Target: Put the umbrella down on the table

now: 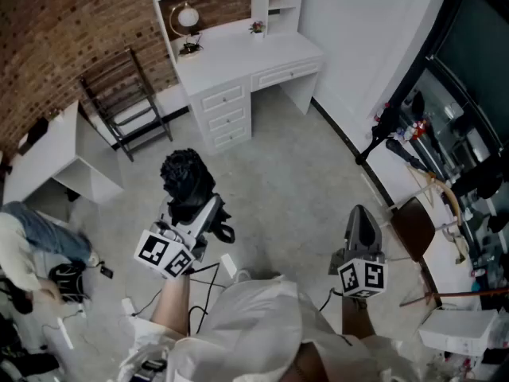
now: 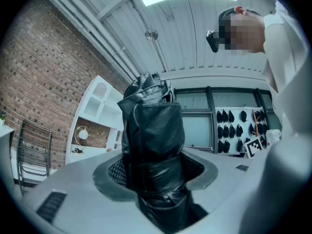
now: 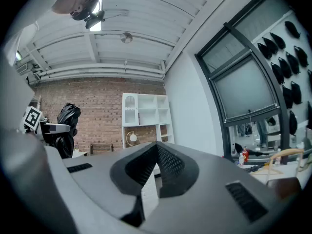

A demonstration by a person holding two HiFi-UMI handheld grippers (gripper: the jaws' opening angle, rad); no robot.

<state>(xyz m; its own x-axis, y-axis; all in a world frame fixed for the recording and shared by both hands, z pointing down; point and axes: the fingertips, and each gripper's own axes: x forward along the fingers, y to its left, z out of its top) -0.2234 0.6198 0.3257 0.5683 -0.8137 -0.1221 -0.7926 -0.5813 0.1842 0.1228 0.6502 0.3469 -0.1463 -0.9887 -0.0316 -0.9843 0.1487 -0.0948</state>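
A folded black umbrella (image 1: 187,177) in its black sleeve stands upright between the jaws of my left gripper (image 1: 193,207), which is shut on its lower part. In the left gripper view the umbrella (image 2: 152,140) fills the middle and both pads of the gripper (image 2: 155,177) press on it. My right gripper (image 1: 362,217) is held to the right at about the same height, jaws closed tip to tip, nothing in them (image 3: 156,150). From the right gripper view the umbrella (image 3: 67,117) shows far left. A white desk (image 1: 238,54) stands at the back wall.
A folding chair (image 1: 123,102) leans at the brick wall left of the desk. A low white table (image 1: 48,153) is at far left, with a person (image 1: 32,245) on the floor below it. A brown chair (image 1: 413,225) and clutter line the right side.
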